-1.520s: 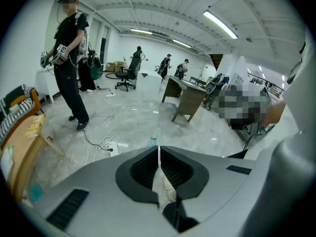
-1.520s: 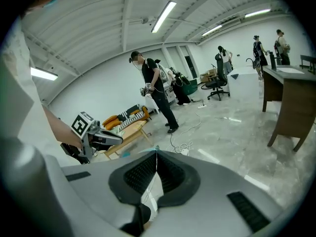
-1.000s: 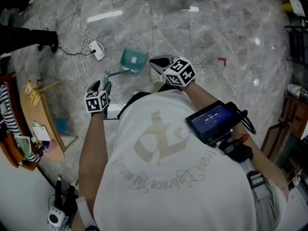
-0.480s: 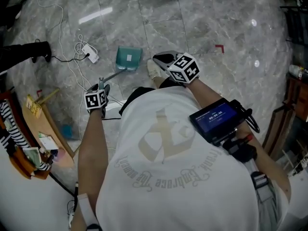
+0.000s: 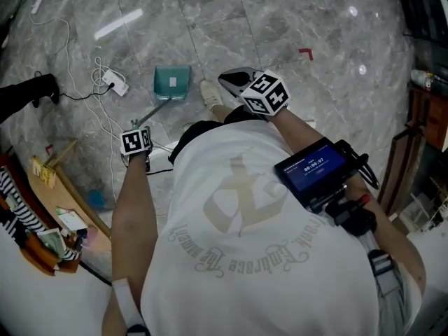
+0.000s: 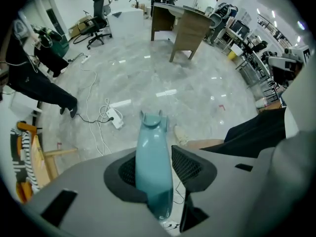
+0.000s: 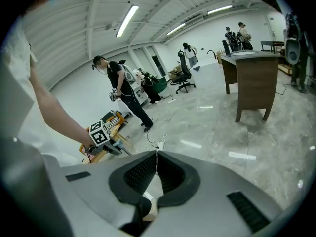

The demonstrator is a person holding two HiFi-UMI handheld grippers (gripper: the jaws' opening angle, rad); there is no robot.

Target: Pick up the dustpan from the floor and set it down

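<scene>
Left gripper (image 5: pixel 142 126) dropped lower onto the dustpan (image 5: pixel 172 82) handle (image 6: pixel 153 167); its fingers, just closing, pinched the handle, probably ready to lift. Right gripper (image 7: pixel 157 154) idle, fingers pressed together, empty.

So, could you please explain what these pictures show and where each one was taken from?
There is no robot here: a person holds a two-jaw gripper in each hand. One picture comes from a camera on the person's head, looking down. The other two come from cameras that ride on the grippers and look along their jaws. On the floor lie a teal dustpan and a power strip. The left gripper has just been closing its jaws on the dustpan's handle and seems to grip it. The right gripper is shut and empty.
</scene>
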